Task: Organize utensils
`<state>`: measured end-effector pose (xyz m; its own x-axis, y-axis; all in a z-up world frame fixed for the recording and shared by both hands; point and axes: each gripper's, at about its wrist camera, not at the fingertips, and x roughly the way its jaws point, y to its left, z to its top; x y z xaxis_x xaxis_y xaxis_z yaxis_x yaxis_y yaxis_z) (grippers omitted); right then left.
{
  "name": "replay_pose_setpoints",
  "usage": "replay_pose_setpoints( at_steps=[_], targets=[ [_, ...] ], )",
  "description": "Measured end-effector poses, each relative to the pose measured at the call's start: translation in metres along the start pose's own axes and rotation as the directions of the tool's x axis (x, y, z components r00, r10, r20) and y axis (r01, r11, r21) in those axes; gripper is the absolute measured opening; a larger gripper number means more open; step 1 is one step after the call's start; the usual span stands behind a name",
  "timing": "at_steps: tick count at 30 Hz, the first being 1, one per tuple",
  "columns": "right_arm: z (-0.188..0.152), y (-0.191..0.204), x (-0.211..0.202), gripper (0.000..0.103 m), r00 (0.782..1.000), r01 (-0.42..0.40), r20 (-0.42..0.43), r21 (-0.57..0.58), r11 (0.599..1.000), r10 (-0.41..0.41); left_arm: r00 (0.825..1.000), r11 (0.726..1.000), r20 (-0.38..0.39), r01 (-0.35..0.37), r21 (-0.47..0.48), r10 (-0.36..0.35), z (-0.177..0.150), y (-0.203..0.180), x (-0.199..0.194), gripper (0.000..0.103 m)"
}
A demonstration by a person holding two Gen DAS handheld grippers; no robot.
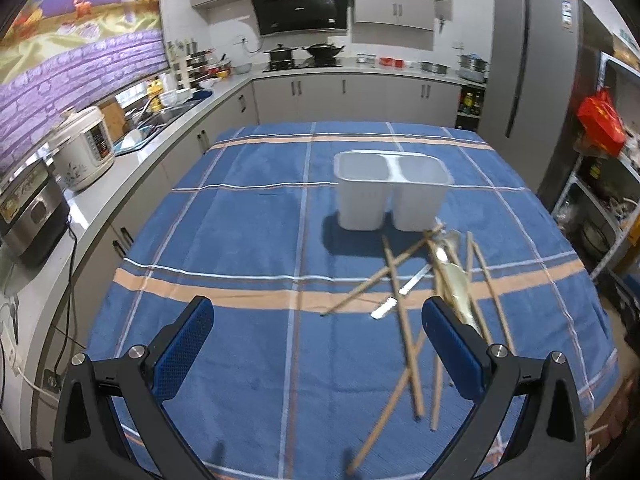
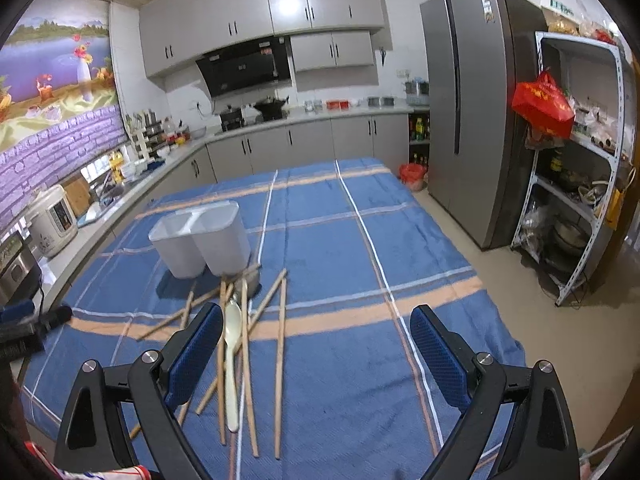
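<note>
From the left wrist view, I find my left gripper [image 1: 318,320] above the near part of the table [image 1: 248,240], which is covered in a blue checked cloth with orange and white stripes; its jaws stand wide apart and hold nothing. A white two-compartment holder [image 1: 390,190] stands upright toward the far middle of the table, and both compartments look empty from here. Directly in front of the holder lies a loose heap of wooden chopsticks [image 1: 404,320], crossing one another and reaching toward the near edge. Among them I see a pale spoon [image 1: 454,276], partly hidden behind the right finger, and a flat metal utensil [image 1: 400,292] whose type I cannot tell. On the counter to the left sit a rice cooker [image 1: 84,148] and a steel appliance [image 1: 32,212]; a grey refrigerator [image 1: 532,60] stands at the far right. From the right wrist view, my right gripper [image 2: 316,330] likewise hangs over the near table with its jaws fully spread and nothing between them. The holder [image 2: 204,240] appears to the left of centre, upright, with the chopsticks [image 2: 280,352] fanned out in front of it and running down toward the left finger. The spoon [image 2: 231,360] lies lengthwise on top of the sticks, just beside the left finger; I cannot tell whether they touch. A metal utensil [image 2: 252,278] rests against the base of the holder. The refrigerator [image 2: 472,112] and a metal shelf rack [image 2: 576,168] stand to the right, with a red bag [image 2: 542,104] hanging on the rack.
</note>
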<state>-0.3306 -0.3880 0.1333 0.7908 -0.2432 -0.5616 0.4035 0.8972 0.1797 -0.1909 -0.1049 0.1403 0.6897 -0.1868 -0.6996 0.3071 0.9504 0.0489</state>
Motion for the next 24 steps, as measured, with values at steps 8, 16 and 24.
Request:
replay_pose_setpoints(
  at_steps=[8, 16, 24],
  targets=[
    [-0.022, -0.002, 0.03, 0.097, 0.993, -0.033, -0.109, 0.001, 0.999, 0.033, 0.99, 0.995, -0.103, 0.097, 0.015, -0.095, 0.005, 0.005, 0.054, 0.099],
    [-0.03, 0.004, 0.072, 0.081, 0.959, -0.094, -0.268, 0.009, 0.995, 0.093, 0.959, 0.969, -0.213, 0.218, 0.117, -0.19, 0.003, -0.016, 0.113, 0.079],
    [-0.027, 0.021, 0.125, 0.068, 0.923, -0.108, -0.379, -0.074, 0.991, 0.072, 0.919, 0.936, -0.313, 0.306, 0.177, -0.241, 0.013, -0.027, 0.167, 0.057]
  ],
)
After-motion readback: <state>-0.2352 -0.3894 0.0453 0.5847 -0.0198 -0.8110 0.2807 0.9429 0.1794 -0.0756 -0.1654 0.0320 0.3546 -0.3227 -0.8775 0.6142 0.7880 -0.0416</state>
